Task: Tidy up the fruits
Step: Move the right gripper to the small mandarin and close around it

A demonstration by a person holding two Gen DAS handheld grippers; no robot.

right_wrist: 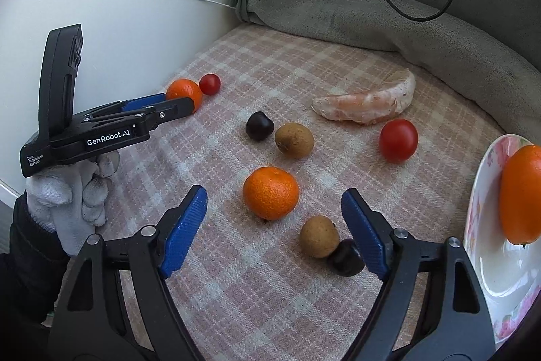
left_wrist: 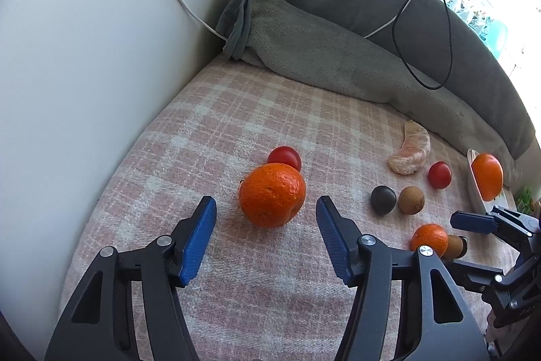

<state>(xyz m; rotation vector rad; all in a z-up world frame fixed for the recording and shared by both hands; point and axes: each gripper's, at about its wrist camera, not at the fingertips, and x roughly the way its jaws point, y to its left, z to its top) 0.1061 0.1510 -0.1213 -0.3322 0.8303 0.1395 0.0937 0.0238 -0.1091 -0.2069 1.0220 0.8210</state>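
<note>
Where the plate (right_wrist: pixel 487 263) tilts, one orange (right_wrist: pixel 520 195) sits inside.

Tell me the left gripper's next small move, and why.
Probably ease the left gripper forward and down until its pads flank the large orange, then close. The jaws stand open short of it, and it is not yet gripped.

A pink-and-cream checked blanket (right_wrist: pixel 270 63) carries everything. On it lie a mandarin (right_wrist: pixel 271 193) at centre, a pomelo segment (right_wrist: pixel 367 105) at two o'clock, a flowered plate (right_wrist: pixel 487 246) at four and a grey towel (right_wrist: pixel 338 12) at twelve.
</note>
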